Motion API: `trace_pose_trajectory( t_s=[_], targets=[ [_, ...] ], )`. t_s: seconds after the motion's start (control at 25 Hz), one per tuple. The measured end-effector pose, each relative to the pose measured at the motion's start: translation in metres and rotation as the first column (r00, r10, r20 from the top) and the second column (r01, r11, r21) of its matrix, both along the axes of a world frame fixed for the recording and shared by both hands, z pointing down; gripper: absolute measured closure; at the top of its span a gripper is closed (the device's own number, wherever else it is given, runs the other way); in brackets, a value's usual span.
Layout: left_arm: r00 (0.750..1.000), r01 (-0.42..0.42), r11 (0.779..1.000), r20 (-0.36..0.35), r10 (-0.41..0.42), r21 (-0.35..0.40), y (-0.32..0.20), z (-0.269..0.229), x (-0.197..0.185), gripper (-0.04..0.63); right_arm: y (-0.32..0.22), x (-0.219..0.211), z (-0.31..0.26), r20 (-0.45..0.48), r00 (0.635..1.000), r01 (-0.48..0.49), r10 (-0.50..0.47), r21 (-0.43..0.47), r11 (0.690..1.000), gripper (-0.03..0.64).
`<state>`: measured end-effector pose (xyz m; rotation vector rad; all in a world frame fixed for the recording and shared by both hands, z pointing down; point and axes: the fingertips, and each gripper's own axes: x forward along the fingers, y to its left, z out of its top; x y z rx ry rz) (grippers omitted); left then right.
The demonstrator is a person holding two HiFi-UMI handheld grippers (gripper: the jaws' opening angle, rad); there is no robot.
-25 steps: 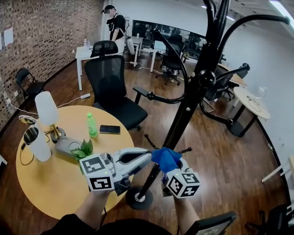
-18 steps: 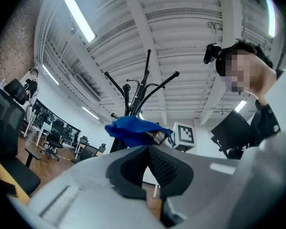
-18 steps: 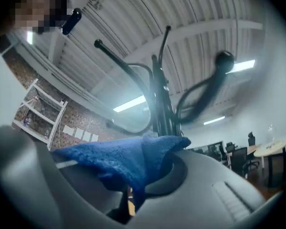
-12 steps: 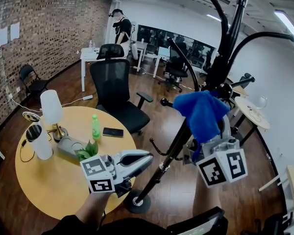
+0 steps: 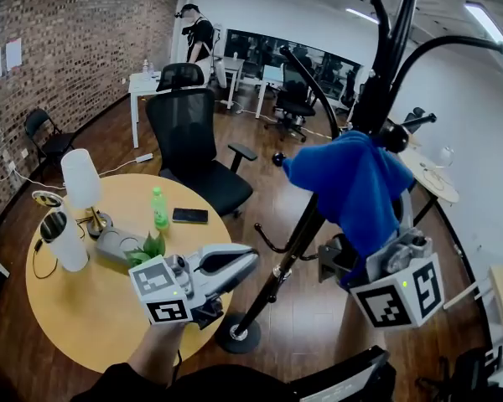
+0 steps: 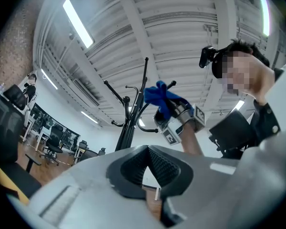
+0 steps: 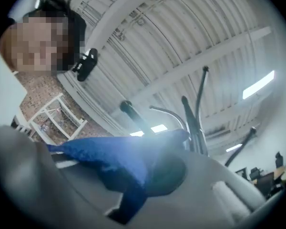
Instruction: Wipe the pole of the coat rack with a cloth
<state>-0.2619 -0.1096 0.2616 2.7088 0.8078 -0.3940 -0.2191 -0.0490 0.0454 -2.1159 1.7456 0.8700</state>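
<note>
Floor: wood planks point(image 5: 335, 308) run under me, and the rack's round base point(image 5: 235, 335) stands on them just past my left hand.
Left gripper: my left gripper point(image 5: 235, 264) sits low beside the pole, jaws pressed together on nothing. I judge it is parked there to stay clear of the stroke, yet near enough to steady the rack.
Right gripper: my right gripper point(image 5: 384, 262) is raised on the far side and pinches the cloth by a bunched part, so the loose rest drapes over the jaws.
Cloth: the blue cloth point(image 5: 352, 187) hangs high, across the upper half of the pole. I think it lies on the metal, but the folds hide the contact.
Pole: the black pole point(image 5: 298, 241) has its long axis upright, from base to curved hooks. It slants up and right in the head view, and a wipe would run along that line.
Beyond: a round table point(image 5: 75, 316) is to my left, with an office chair point(image 5: 189, 141) behind it.
</note>
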Motion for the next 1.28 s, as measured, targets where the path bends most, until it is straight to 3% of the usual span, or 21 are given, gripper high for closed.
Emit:
trace_pose_trajectory(
  t_s=[0.12,0.2,0.4,0.6,0.76,0.88,1.0,1.08,1.2,1.24,1.28],
  targets=[
    [1.0,-0.02,1.0,0.019,0.02,-0.011,0.002,0.007,-0.002,0.594,-0.009,0.065,0.044,0.165,0.978,-0.115,0.126,-0.072,0.991,0.593],
    [0.999,-0.031,0.999,0.032,0.032,-0.019,0.004,0.014,-0.002,0.592,-0.014,0.093,0.081,0.238,0.956,-0.143,0.173,-0.136,0.98,0.592],
    [0.995,-0.067,0.996,0.071,0.071,-0.057,0.008,0.036,-0.003,0.593,-0.021,0.099,0.171,0.29,0.922,-0.173,0.258,-0.288,0.942,0.594],
    [0.992,-0.048,0.994,0.112,0.059,-0.095,0.011,0.057,0.0,0.594,-0.029,0.096,0.276,0.379,0.887,-0.067,0.263,-0.458,0.886,0.594],
    [0.986,0.028,0.991,0.169,-0.005,-0.133,0.009,0.081,0.006,0.592,-0.044,0.086,0.369,0.485,0.84,0.099,0.245,-0.579,0.809,0.594],
    [0.97,0.138,0.98,0.219,-0.104,-0.143,0.009,0.101,0.012,0.593,-0.046,0.076,0.412,0.563,0.809,0.236,0.168,-0.573,0.784,0.594],
    [0.934,0.279,0.949,0.271,-0.232,-0.148,0.014,0.122,0.02,0.593,-0.039,0.065,0.412,0.633,0.774,0.396,0.009,-0.495,0.773,0.594],
    [0.901,0.366,0.919,0.305,-0.309,-0.148,0.022,0.136,0.027,0.593,-0.028,0.05,0.403,0.676,0.724,0.541,-0.14,-0.429,0.723,0.594],
    [0.834,0.495,0.857,0.357,-0.421,-0.145,0.041,0.154,0.025,0.594,-0.003,0.023,0.391,0.708,0.611,0.735,-0.355,-0.339,0.588,0.594],
    [0.813,0.526,0.839,0.373,-0.446,-0.143,0.047,0.159,0.023,0.593,0.006,0.024,0.393,0.708,0.598,0.751,-0.377,-0.33,0.572,0.594],
    [0.796,0.548,0.824,0.388,-0.463,-0.14,0.052,0.164,0.022,0.593,0.014,0.033,0.4,0.705,0.608,0.74,-0.365,-0.337,0.582,0.594]
  ],
)
